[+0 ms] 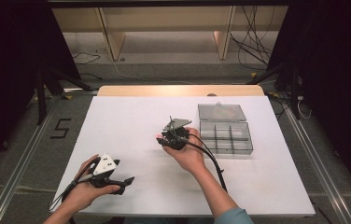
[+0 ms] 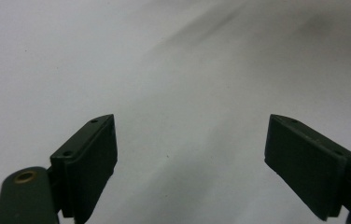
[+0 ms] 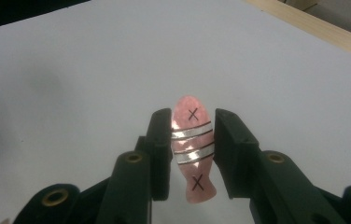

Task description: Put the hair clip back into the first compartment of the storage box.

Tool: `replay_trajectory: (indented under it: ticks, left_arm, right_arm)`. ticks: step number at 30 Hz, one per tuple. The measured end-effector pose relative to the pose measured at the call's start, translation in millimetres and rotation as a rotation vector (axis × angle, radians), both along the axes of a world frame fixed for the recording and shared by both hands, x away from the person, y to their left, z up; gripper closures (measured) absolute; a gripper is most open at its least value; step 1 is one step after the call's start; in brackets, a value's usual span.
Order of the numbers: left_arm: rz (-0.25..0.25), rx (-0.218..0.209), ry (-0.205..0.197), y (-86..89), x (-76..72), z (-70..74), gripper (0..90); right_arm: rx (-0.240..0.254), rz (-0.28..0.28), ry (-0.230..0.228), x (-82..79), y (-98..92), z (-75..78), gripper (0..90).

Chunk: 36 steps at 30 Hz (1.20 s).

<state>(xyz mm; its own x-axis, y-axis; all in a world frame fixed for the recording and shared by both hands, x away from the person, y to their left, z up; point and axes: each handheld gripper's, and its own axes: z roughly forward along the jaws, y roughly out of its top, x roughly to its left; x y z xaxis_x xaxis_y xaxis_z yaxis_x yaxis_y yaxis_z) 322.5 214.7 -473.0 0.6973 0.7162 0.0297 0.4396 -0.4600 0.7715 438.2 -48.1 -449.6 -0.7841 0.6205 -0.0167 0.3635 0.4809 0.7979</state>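
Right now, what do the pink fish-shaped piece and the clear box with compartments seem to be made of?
The pink fish-shaped piece looks like thin, flat plastic or acrylic with a faintly mottled surface; its silver stripes catch the light like foil or mirror film. The clear box with compartments seems hard, transparent, greyish plastic: the white table shows through its walls.

White tabletop [image 1: 131, 140] with a pale wooden far edge, evenly lit. Grey floor [image 1: 33, 154] bearing a painted "5" [image 1: 60, 128]. Wooden shelving [image 1: 164, 28] behind, loose cables [image 1: 253, 42] beside it. Dark sides.
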Motion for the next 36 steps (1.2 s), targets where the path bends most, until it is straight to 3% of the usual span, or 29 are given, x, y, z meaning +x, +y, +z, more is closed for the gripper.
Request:
replay_trajectory:
  ticks: [17,36]
  left_arm:
    - [0.0,0.0,0.0,-0.6,0.0,0.3,16.6]
    - [0.0,0.0,0.001,-0.6,0.2,0.5,16.6]
  right_arm:
    - [-0.002,-0.024,0.0,2.2,-9.9,3.8,68.8]
    - [0.0,-0.07,-0.013,7.5,-33.2,12.3,68.8]
